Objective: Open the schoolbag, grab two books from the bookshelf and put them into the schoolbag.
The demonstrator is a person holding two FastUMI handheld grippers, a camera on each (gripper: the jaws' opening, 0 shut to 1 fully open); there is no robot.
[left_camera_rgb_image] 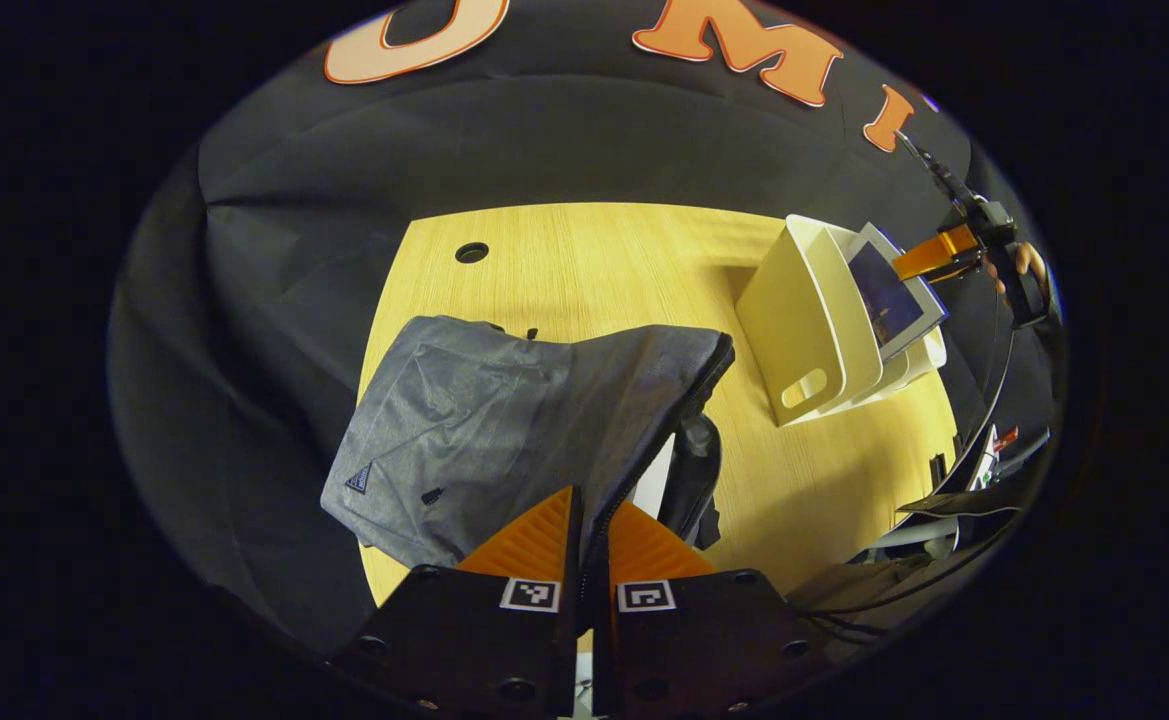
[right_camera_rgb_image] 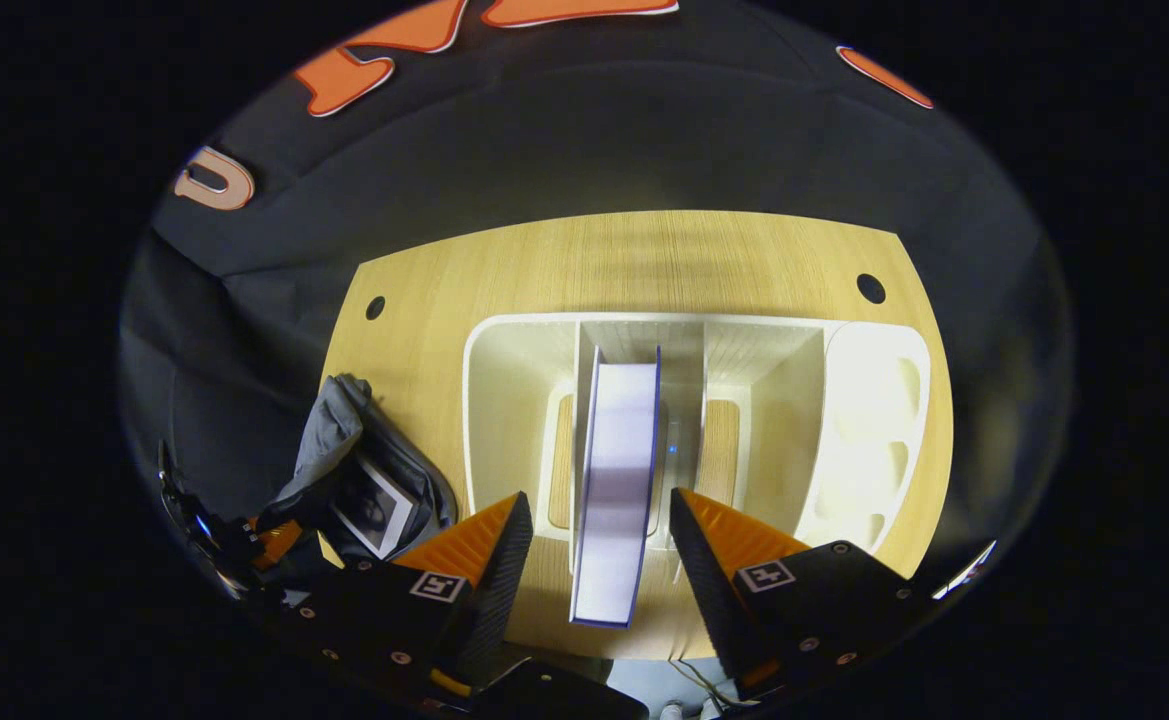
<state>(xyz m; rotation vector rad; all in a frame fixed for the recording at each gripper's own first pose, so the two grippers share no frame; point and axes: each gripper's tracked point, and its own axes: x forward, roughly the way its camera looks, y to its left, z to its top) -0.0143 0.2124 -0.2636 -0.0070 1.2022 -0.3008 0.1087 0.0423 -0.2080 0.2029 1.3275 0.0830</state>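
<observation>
Grey schoolbag (left_camera_rgb_image: 504, 420) lies on the worktop (left_camera_rgb_image: 584, 260), flap edge pinched between left gripper (left_camera_rgb_image: 589, 540) fingers. One book (right_camera_rgb_image: 374, 505) sits inside it, probably. Second book (right_camera_rgb_image: 619, 470) stands upright in cream bookshelf (right_camera_rgb_image: 504, 370), btwn right gripper (right_camera_rgb_image: 599, 545) fingers, spread wide, not touching it.

Heathered grey schoolbag (left_camera_rgb_image: 504, 420) at nine o'clock, cream bookshelf (right_camera_rgb_image: 864, 420) on a pale yellow wood-grain table (left_camera_rgb_image: 594, 260), blue-edged white book (right_camera_rgb_image: 619, 470)
</observation>
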